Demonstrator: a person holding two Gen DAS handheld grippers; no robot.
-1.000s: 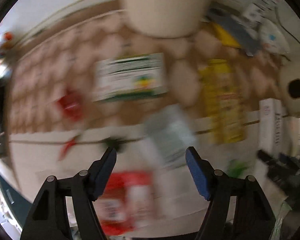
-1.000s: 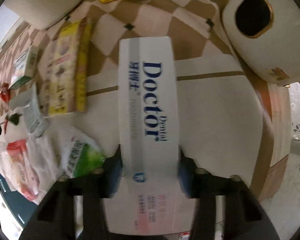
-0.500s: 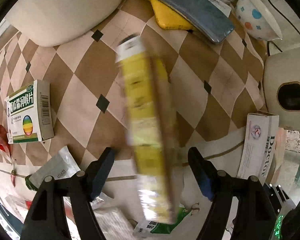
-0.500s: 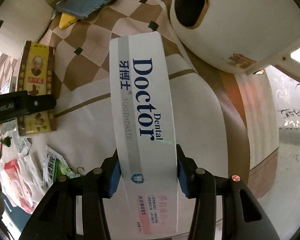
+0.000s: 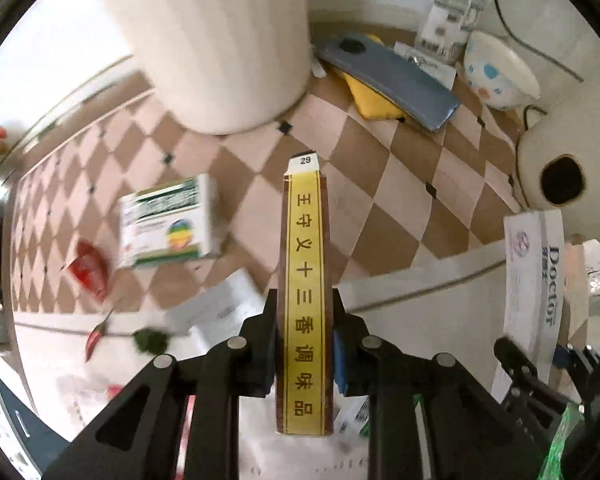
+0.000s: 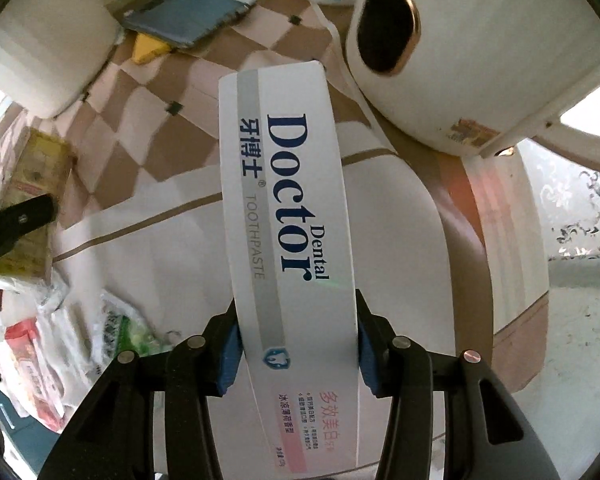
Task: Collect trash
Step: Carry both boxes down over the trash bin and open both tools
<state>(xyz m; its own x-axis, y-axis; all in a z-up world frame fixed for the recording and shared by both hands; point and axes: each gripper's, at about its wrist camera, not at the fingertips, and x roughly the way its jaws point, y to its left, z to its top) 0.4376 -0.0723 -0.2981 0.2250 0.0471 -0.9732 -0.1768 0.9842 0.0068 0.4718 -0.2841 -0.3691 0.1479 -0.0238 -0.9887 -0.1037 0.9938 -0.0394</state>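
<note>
Trash lies on a checkered tablecloth (image 5: 380,184). The jaws of my left gripper (image 5: 305,312) are closing, and their pads press both sides of a long yellow box (image 5: 305,240) held on edge, its narrow face with black characters towards the camera. My right gripper (image 6: 296,320) is shut on a white "Doctor Dental" toothpaste box (image 6: 284,184), held lengthwise above the table. In the left wrist view the toothpaste box (image 5: 534,280) shows at the right. In the right wrist view the yellow box (image 6: 32,168) is blurred at the left edge.
A green-and-white medicine box (image 5: 168,224), a red wrapper (image 5: 90,272) and a chili (image 5: 96,332) lie to the left. A big white roll (image 5: 216,40), a blue flat case (image 5: 392,80), a dotted bowl (image 5: 500,72) and a white appliance (image 6: 460,40) stand behind. Plastic wrappers (image 6: 116,320) lie near the front edge.
My left gripper swung over the yellow box, closed on it and raised it on edge. The right gripper kept its hold on the toothpaste box and shifted only a little.
</note>
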